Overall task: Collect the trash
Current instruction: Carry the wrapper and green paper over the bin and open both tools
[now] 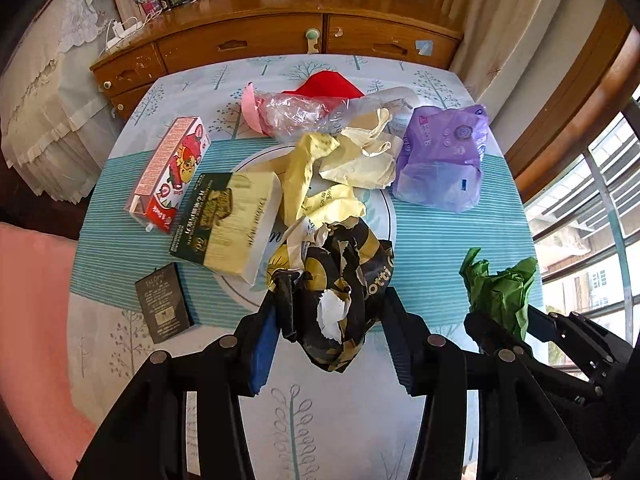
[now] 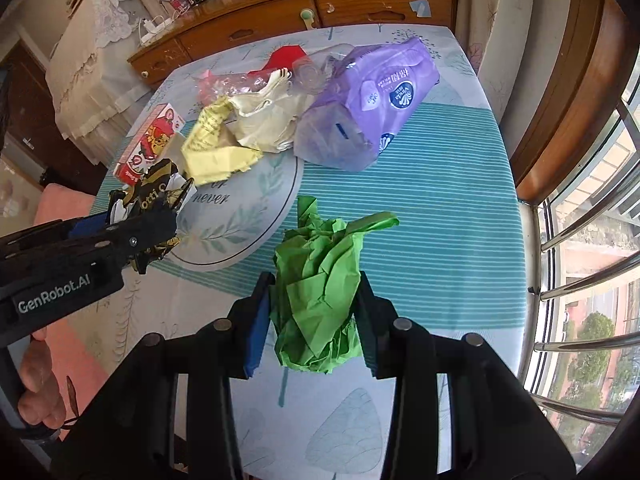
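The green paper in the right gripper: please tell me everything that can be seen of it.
The green paper is a crumpled wad of thin, tissue-like sheet, bright green, full of creases, with loose pointed corners sticking up. The right gripper is shut on it, one pad pressing each side. It looks lifted above the striped tablecloth, apart from the other trash. In the left wrist view it looks darker green.

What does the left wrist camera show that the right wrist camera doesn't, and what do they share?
Only the left wrist view shows the small dark box and the green and cream carton. Only the right wrist view shows a hand on the left gripper's handle and the word "never" on the placemat. Both show the left gripper shut on the black and gold wrapper, the right gripper shut on the green paper, the purple tissue pack and the red carton.
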Tool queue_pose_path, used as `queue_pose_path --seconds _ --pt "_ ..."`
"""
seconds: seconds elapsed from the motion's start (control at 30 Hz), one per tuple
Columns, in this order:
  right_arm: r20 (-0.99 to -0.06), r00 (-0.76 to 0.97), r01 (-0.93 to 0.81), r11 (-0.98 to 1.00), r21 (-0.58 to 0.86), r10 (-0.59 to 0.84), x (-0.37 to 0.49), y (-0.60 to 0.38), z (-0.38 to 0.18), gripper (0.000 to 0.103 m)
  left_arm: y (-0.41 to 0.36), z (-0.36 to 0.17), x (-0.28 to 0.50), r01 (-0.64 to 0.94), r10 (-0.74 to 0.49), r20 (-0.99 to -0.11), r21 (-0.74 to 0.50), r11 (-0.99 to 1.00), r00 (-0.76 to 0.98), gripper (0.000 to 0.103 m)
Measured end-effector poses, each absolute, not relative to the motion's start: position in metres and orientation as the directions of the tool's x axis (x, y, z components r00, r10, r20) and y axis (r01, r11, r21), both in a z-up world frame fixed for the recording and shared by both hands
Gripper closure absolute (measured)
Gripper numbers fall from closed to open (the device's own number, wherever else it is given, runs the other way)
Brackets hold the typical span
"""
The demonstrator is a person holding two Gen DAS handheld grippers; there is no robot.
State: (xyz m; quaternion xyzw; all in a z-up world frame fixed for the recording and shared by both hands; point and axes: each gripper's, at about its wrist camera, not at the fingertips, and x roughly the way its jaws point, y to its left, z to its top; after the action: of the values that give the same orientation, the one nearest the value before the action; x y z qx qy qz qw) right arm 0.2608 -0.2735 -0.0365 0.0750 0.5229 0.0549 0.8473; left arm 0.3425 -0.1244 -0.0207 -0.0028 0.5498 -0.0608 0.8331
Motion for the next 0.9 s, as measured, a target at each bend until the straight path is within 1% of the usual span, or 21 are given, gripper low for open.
queue_pose_path --seconds 0.1,0.27,0.5,0.63,0.77,0.9 --pt "-0.862 0.472 -0.010 0.979 0.204 0.184 0.237 -0.258 -0.018 0.068 -0.101 -0.003 0.311 0.124 -0.133 -0.900 -0.089 0.988 0.414 0.055" --pt "-0.831 0.519 0.021 0.969 0.247 0.200 0.188 -0.221 0.012 0.068 -0.064 0.037 0.246 0.187 -0.161 -0.872 -0.082 0.979 0.463 0.055" --pt "-0.786 0.591 0.082 0.956 0.281 0.180 0.108 -0.158 0.042 0.068 -0.005 0.076 0.154 0.270 -0.210 -0.818 -0.070 0.960 0.536 0.055" --pt "-0.781 0.601 0.089 0.956 0.279 0.172 0.058 -0.117 0.046 0.068 0.038 0.082 0.105 0.289 -0.242 -0.801 -0.090 0.953 0.548 0.055" --pt "-0.771 0.615 0.087 0.958 0.272 0.163 0.008 -0.078 0.050 0.068 0.075 0.078 0.067 0.296 -0.258 -0.809 -0.108 0.949 0.529 0.055" --pt "-0.787 0.600 0.089 0.965 0.246 0.145 -0.028 -0.050 0.046 0.067 0.100 0.064 0.037 0.312 -0.280 -0.827 -0.135 0.940 0.487 0.055"
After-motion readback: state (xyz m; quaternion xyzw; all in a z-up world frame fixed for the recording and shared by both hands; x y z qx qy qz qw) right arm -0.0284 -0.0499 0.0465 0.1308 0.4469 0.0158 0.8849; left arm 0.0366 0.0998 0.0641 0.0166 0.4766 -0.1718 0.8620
